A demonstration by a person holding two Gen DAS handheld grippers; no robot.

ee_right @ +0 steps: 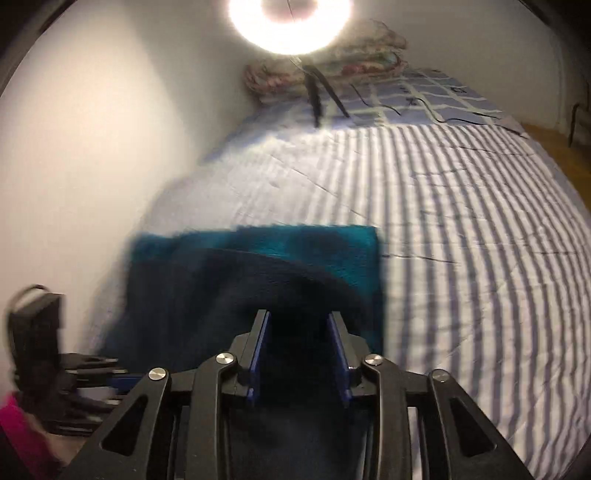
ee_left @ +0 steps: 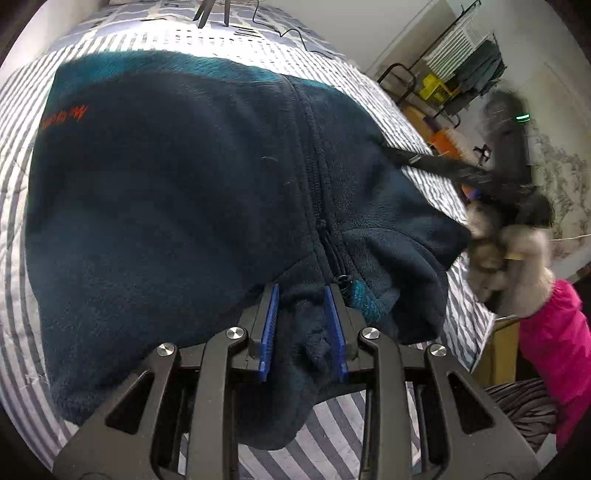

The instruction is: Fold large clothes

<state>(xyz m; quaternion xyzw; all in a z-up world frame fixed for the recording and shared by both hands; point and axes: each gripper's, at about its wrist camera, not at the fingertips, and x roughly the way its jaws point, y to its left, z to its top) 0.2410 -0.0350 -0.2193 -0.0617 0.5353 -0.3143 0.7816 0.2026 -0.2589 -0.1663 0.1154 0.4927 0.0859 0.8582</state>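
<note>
my left gripper (ee_left: 301, 291) jaws pinching the navy fleece jacket's (ee_left: 166, 192) collar, my right gripper (ee_right: 299, 317) jaws clamping its fabric, striped bed (ee_right: 461, 229) beneath

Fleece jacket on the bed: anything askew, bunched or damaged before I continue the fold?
No damage shows. The fleece jacket is bunched at the near edge, where the left gripper pinches a wad beside the zipper. The cloth lies humped on the striped bedcover, not flat. The right wrist view is blurred.

- striped bedsheet (ee_right: 461, 229) across the bed; checked blanket (ee_right: 424, 98) at its far end
- ring lamp (ee_right: 290, 22) glaring above; folded floral quilt (ee_right: 354, 62) beside it
- black cable (ee_left: 295, 33) trailing over the blanket
</note>
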